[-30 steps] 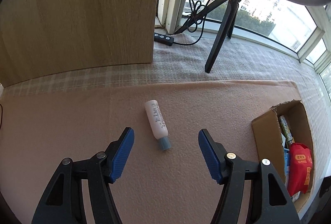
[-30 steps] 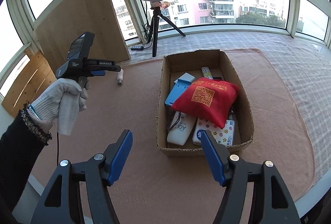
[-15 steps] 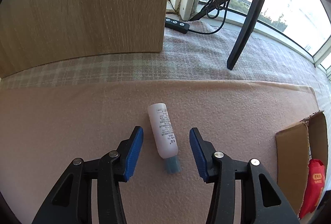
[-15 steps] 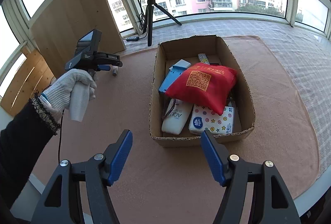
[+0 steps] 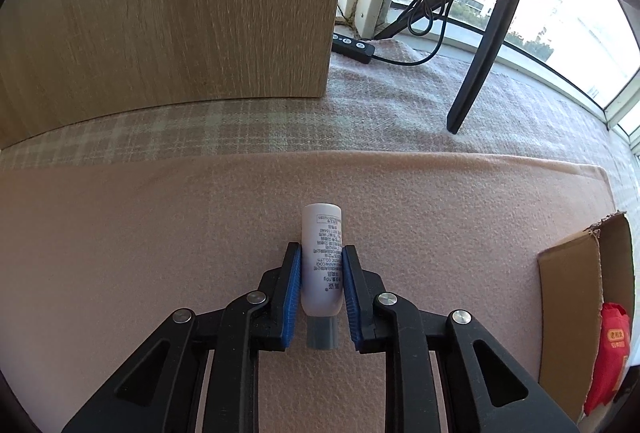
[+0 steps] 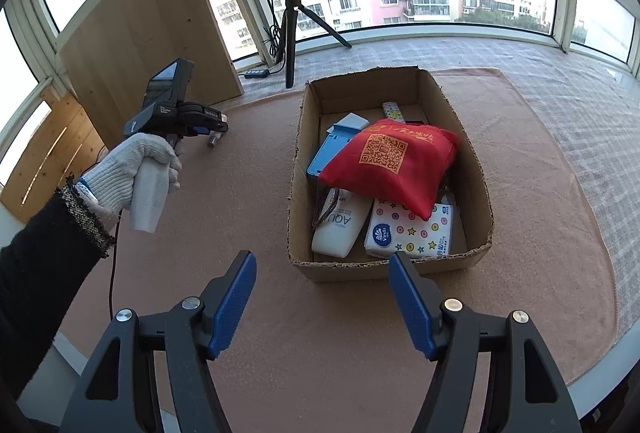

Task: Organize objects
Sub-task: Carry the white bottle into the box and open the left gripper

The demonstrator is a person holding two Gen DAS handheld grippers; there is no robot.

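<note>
A: While the left gripper (image 5: 321, 287) has its blue pads (image 5: 293, 293) pinched on the small white tube (image 5: 322, 261), note the hold: pads on both flanks of the lower body, grey cap (image 5: 322, 332) behind the tips toward the handle, flat end poking out ahead. Tube lies on the pink mat (image 5: 160, 233); whether it is lifted yet, I cannot tell.

B: Handling?

A: My guess is light, soft-walled plastic, smooth label, so it may dent or squirt back under a hard squeeze. Mid-body across the width is the sensible grab; nearer the cap looks stiffer.

B: Right side?

A: Right gripper (image 6: 322, 299) spread wide, nothing between its pads, hovering just short of the near wall of the cardboard box (image 6: 390, 269).

B: Count, working outward.

A: One tube in the left pads. Ahead of the right fingers, one box. Inside: one red pouch (image 6: 390, 163) on top, one white bottle (image 6: 340, 229), one star-printed tissue pack (image 6: 412, 231), one blue-and-white case (image 6: 332, 145), one patterned stick at the far end (image 6: 394, 111). More may be hidden underneath.

B: Beyond?

A: One ring-light tripod (image 6: 290, 33), one wooden board (image 5: 172, 5), far past both grippers.
</note>
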